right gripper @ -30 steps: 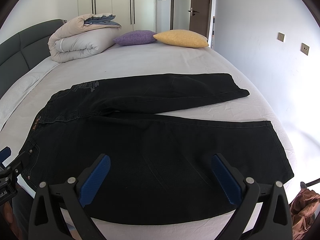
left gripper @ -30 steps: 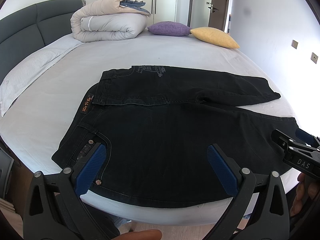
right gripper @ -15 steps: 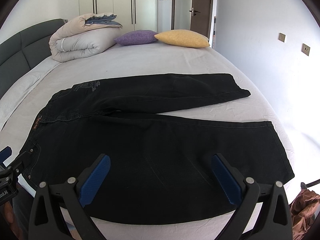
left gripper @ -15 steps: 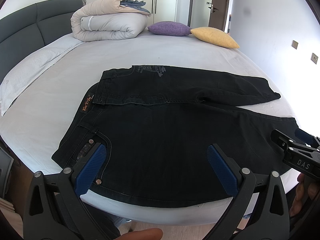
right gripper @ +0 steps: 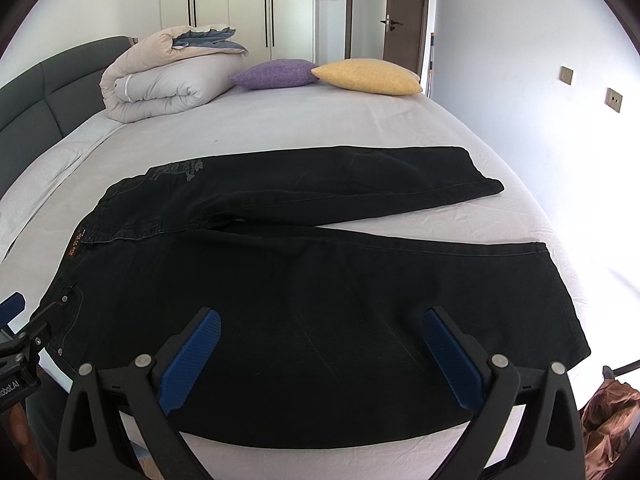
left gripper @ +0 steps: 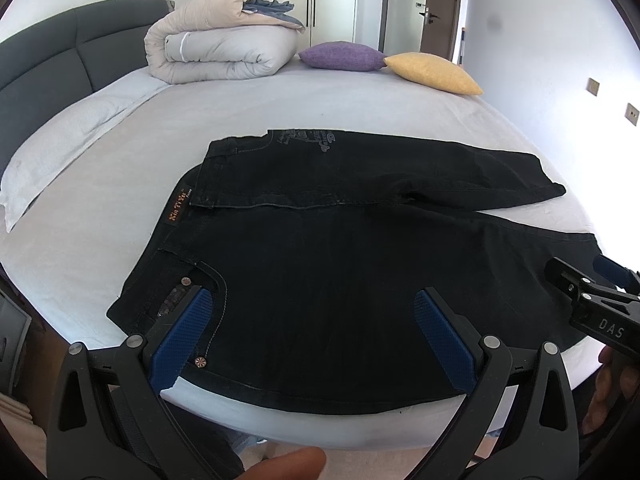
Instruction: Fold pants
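Note:
Black jeans [left gripper: 340, 256] lie flat on the bed, waistband to the left, both legs running right; the far leg angles away from the near one. They also show in the right wrist view [right gripper: 320, 288]. My left gripper [left gripper: 316, 332] is open and empty, hovering over the near edge by the front pocket. My right gripper [right gripper: 320, 344] is open and empty, hovering over the near leg's lower edge. The right gripper's body shows at the right edge of the left wrist view [left gripper: 592, 304]. The left gripper shows at the left edge of the right wrist view [right gripper: 20, 344].
The bed sheet [left gripper: 120, 200] is pale grey. A rolled duvet [left gripper: 224, 52], a purple cushion [left gripper: 340, 56] and a yellow cushion [left gripper: 432, 72] lie at the far side. A dark headboard [left gripper: 48, 60] is on the left. A brown bag [right gripper: 608, 416] sits by the bed's right corner.

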Tool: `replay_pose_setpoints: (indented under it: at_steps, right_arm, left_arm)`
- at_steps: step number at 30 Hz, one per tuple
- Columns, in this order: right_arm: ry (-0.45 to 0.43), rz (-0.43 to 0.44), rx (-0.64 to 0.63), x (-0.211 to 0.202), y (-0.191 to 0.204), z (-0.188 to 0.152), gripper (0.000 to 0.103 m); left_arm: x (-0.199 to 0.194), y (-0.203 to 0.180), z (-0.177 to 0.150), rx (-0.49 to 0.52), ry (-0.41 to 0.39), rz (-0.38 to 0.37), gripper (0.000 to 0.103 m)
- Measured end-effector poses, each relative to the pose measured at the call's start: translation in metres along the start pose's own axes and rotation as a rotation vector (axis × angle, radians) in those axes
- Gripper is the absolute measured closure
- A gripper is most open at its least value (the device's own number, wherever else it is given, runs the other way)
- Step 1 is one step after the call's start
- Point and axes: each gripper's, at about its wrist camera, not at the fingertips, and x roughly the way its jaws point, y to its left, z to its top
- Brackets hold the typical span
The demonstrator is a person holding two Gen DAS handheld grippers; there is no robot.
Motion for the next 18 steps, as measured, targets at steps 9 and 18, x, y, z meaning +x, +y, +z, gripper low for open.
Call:
replay_pose_setpoints:
  at_steps: [9, 18]
  right_arm:
    - [-0.009, 0.069, -0.021, 0.007, -0.004, 0.02, 0.0]
    - [-0.004, 0.266, -0.175, 0.04, 0.006, 0.073, 0.0]
  left_arm:
    - [0.02, 0.026, 0.019, -0.001, -0.002, -0.138, 0.0]
    - [0.107, 0.06, 0.095, 0.185, 0.124, -0.201, 0.0]
